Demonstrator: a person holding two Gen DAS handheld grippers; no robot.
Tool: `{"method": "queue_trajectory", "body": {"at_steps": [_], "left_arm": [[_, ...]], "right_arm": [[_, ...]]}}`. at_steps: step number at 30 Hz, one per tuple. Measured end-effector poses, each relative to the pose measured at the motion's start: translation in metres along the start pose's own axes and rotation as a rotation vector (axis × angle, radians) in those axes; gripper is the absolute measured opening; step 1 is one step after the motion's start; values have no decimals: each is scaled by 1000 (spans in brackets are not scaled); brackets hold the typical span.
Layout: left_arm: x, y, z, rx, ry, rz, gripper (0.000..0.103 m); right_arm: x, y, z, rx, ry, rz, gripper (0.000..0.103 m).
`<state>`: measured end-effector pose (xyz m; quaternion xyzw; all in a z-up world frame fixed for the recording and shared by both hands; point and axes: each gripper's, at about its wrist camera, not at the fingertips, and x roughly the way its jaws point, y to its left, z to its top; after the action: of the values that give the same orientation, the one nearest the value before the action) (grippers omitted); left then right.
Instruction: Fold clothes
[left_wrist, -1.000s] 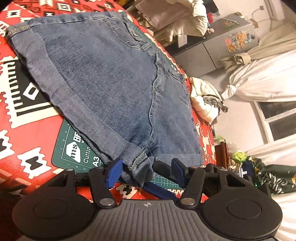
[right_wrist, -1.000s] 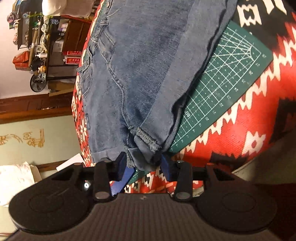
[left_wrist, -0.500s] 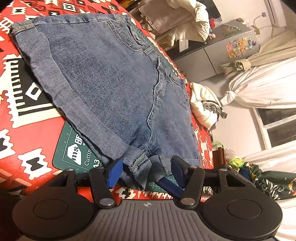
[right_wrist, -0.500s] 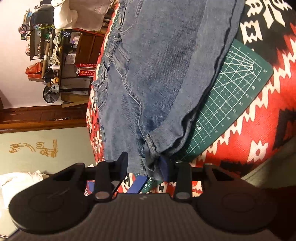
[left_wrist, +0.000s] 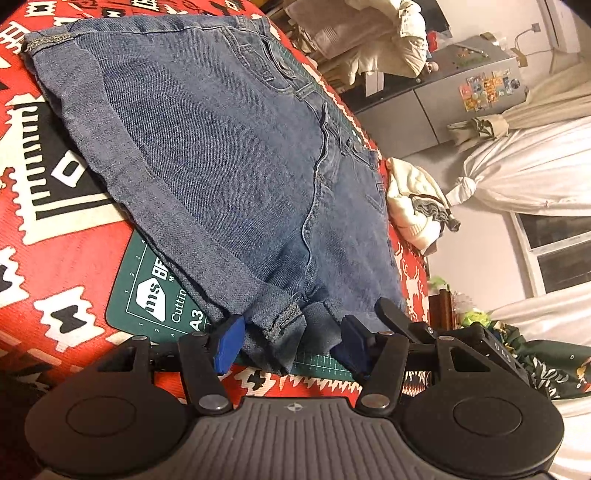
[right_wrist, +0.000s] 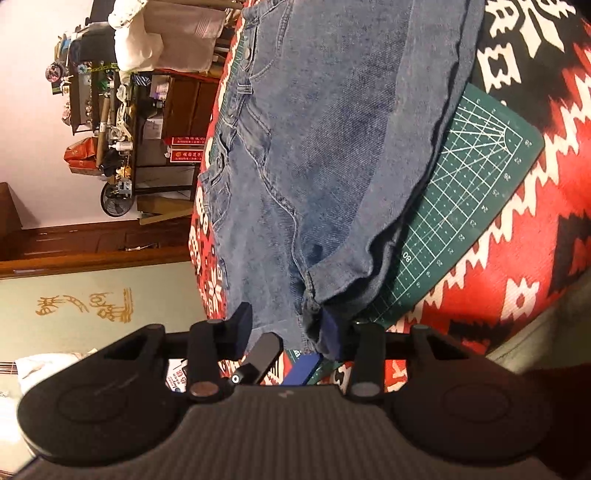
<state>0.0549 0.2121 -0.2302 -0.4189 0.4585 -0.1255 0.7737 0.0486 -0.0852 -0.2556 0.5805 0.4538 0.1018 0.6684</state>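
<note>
While one pair of faded blue denim shorts (left_wrist: 229, 162) lies spread flat on one dark green gridded cutting mat (left_wrist: 155, 295), two black tools with blue finger pads work at its near hem. The left tool (left_wrist: 291, 338) has its jaws wide apart, straddling the cuffed leg opening without pinching it. The right tool (right_wrist: 284, 328) is likewise parted, its right-hand pad touching the bunched cuff and its other pad standing clear of the cloth (whether it bears any weight cannot be told).

A second ago both tools stood closer in on the cuff, the right one nipped on the hem; since then the jaws have spread and the denim has dropped from a lifted bunch to lie lower on the mat.

The mat rests on a red, white and black geometric-patterned cloth (left_wrist: 55, 280) covering the desk. Beyond it in the left wrist view are a grey cabinet with stickers (left_wrist: 480, 92), tied white curtains (left_wrist: 528, 173) beside a window, and a cream garment (left_wrist: 413, 203) at the desk's far edge. The right wrist view shows cluttered dark wooden shelves (right_wrist: 122, 125).
</note>
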Motion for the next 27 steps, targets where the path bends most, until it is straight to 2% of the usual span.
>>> {"method": "queue_trajectory", "body": {"at_steps": [5,11,12,14,15,17,19,22,24,27], "left_arm": [[3,2,1,-14,20,11,57],[4,2,1,-9,-7,13,54],[4,1,1,-7,-13,14,52],[4,-1,0,12,-31,31,44],[5,-3,-1,22,-39,40,40],[5,-6,-2,48,-48,52,34],[7,-9,-4,67,-44,64,32],[11,-13,-6,96,-38,81,32],[13,-16,-7,115,-34,93,34],[16,-20,-9,144,-28,110,36]], "right_arm": [[-4,-3,2,12,-17,-8,46],[5,-3,2,3,-28,-60,45],[8,0,1,-21,-28,-73,43],[8,7,-1,-89,-46,-105,18],[6,12,-3,-132,-69,-124,16],[2,21,-5,-209,-109,-154,16],[1,24,-6,-225,-108,-145,16],[0,23,-6,-215,-78,-132,19],[2,22,-6,-218,-60,-151,24],[7,25,-8,-240,-44,-187,25]]}}
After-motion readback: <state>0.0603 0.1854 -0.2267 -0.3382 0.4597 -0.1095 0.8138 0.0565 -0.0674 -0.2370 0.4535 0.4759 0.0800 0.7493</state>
